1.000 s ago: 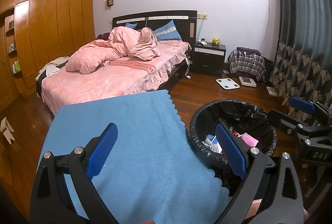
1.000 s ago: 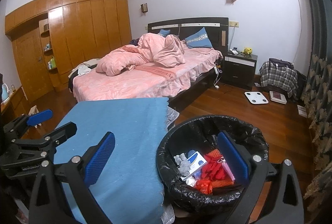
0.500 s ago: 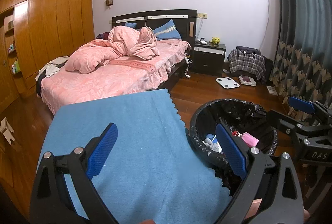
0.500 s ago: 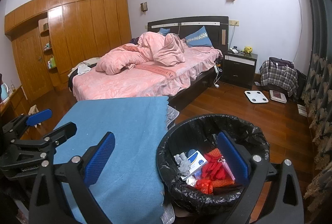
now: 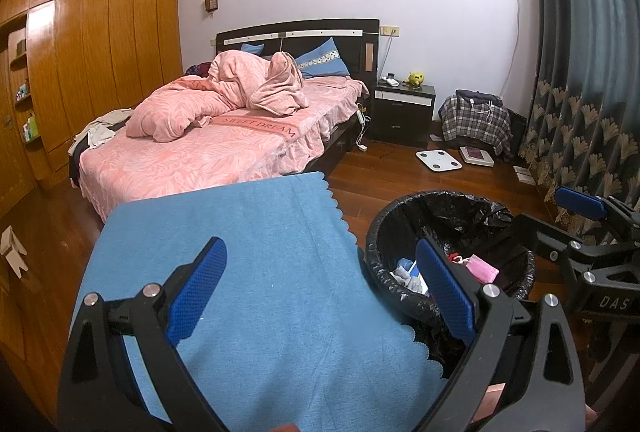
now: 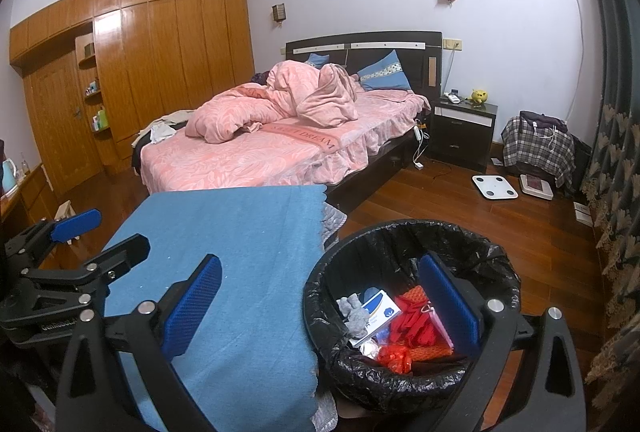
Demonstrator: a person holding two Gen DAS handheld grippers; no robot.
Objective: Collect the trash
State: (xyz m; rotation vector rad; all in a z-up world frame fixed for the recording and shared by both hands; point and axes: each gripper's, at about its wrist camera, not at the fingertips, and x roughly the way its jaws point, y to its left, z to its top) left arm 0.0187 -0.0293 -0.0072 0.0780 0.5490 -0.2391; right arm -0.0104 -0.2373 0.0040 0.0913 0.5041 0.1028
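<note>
A round bin lined with a black bag [image 6: 408,380] stands on the floor to the right of a table covered by a blue cloth [image 6: 248,248]. Inside lie a grey crumpled piece [image 6: 354,314], a white and blue box [image 6: 378,308], red scraps [image 6: 416,324] and a pink piece [image 5: 482,268]. My right gripper [image 6: 320,308] is open and empty, above the bin's left rim. My left gripper [image 5: 320,292] is open and empty, above the cloth's right edge, with the bin [image 5: 448,216] to its right. Each gripper shows in the other's view.
A bed with pink bedding [image 5: 224,147] stands behind the table. A dark nightstand [image 5: 402,111], a white floor scale [image 5: 438,159] and a chair under plaid cloth [image 5: 476,123] lie at the back right. Dark curtains [image 5: 584,91] hang on the right; wooden wardrobes [image 6: 132,79] stand on the left.
</note>
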